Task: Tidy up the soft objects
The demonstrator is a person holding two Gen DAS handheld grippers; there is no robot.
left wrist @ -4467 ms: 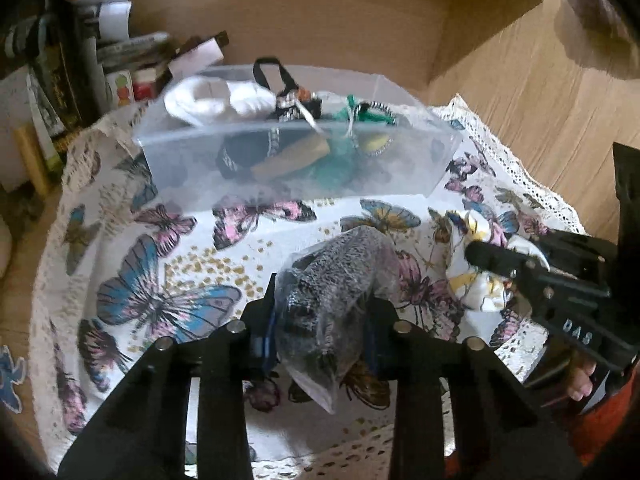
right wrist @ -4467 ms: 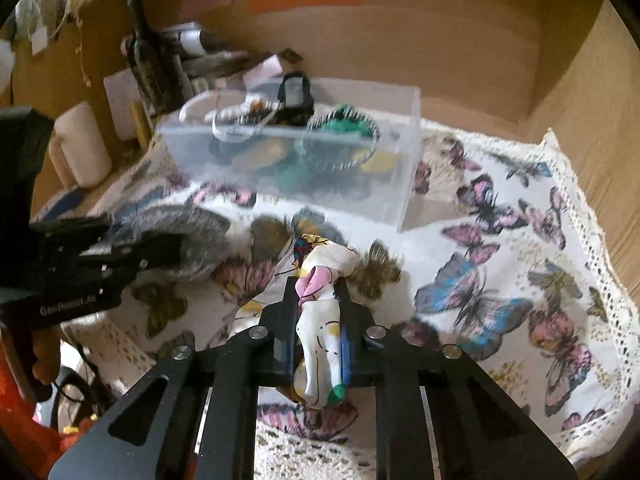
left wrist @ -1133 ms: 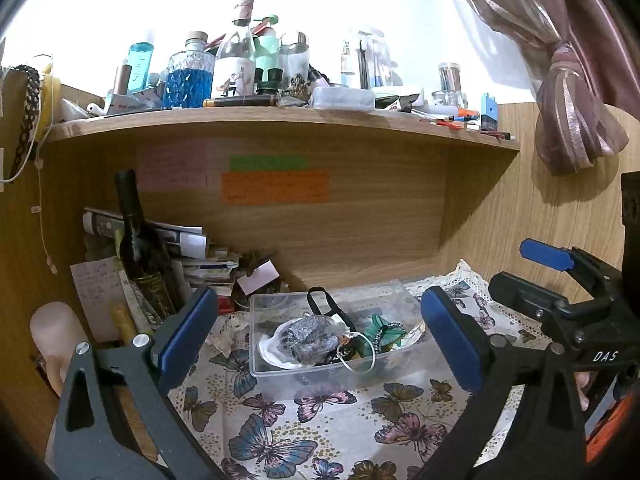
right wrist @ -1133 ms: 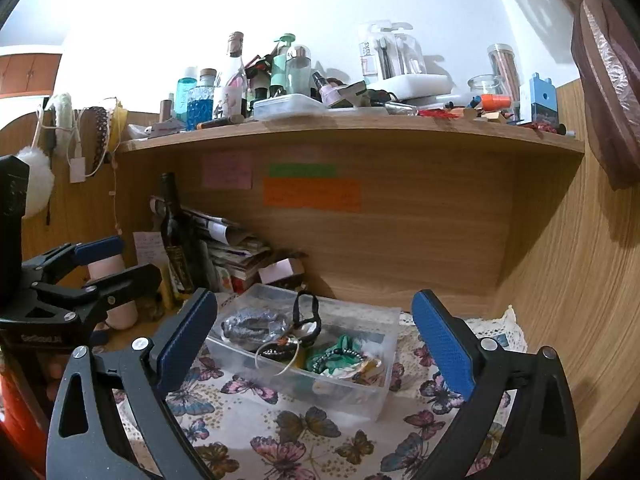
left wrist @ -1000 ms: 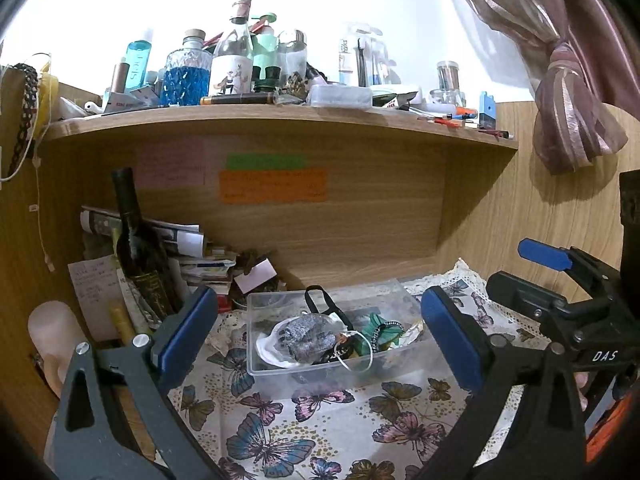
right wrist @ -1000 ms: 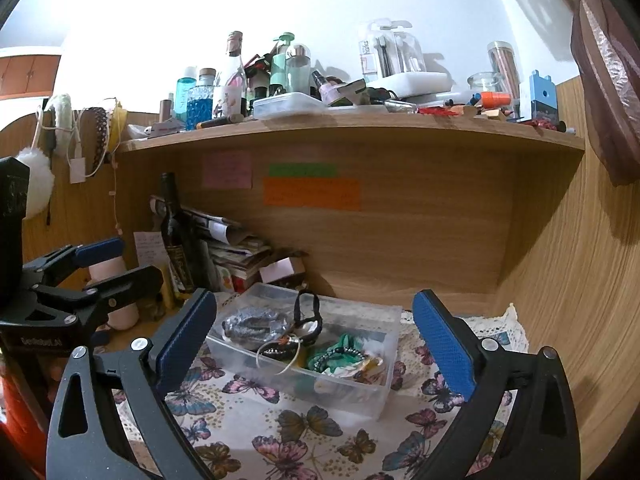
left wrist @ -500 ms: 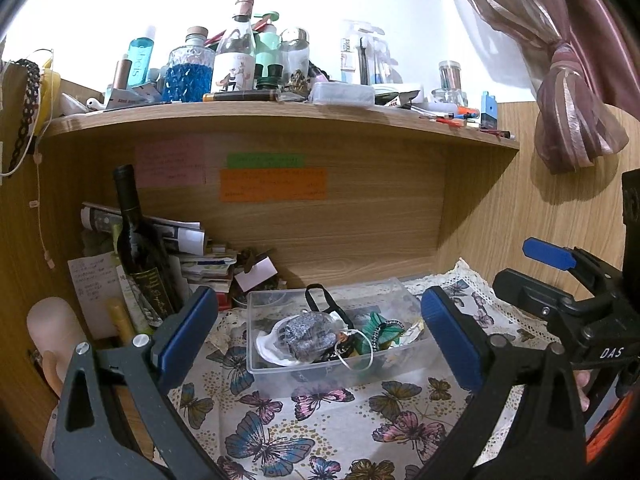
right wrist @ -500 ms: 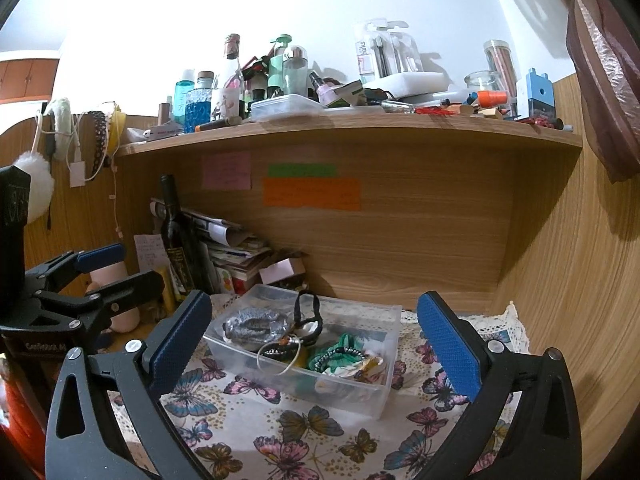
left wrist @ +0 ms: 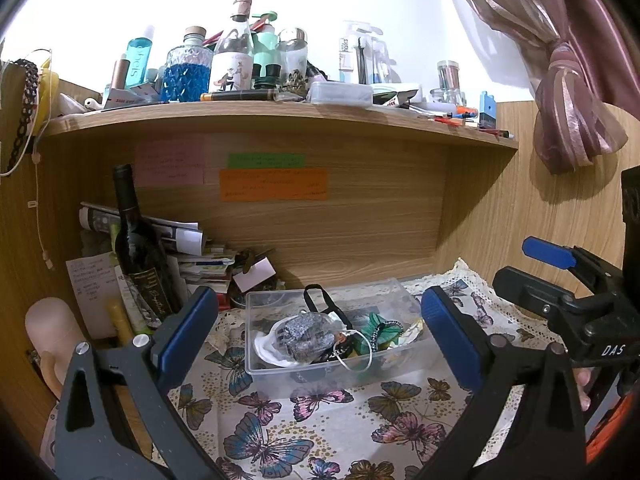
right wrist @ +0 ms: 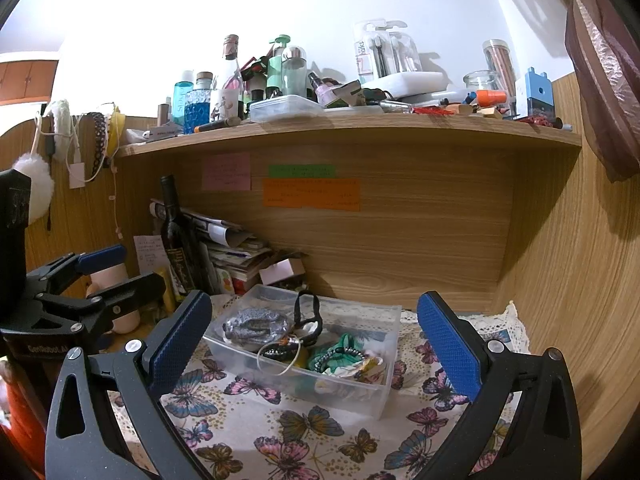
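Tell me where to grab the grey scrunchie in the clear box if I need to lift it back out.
Come straight down from above on the grey scrunchie. It lies on top of the pile at the left end of the clear box, whose walls block any side approach. Pinch its puffy upper fold, probably the side nearest the left wall, away from the black strap and white ring beside it.

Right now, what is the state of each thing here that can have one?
Left gripper: open, holding nothing.
Right gripper: open, holding nothing.
Plastic box: no lid, upright on the cloth, holding soft things.
Grey scrunchie: lying inside the box.
Wine bottle: upright.
Tablecloth: spread flat.
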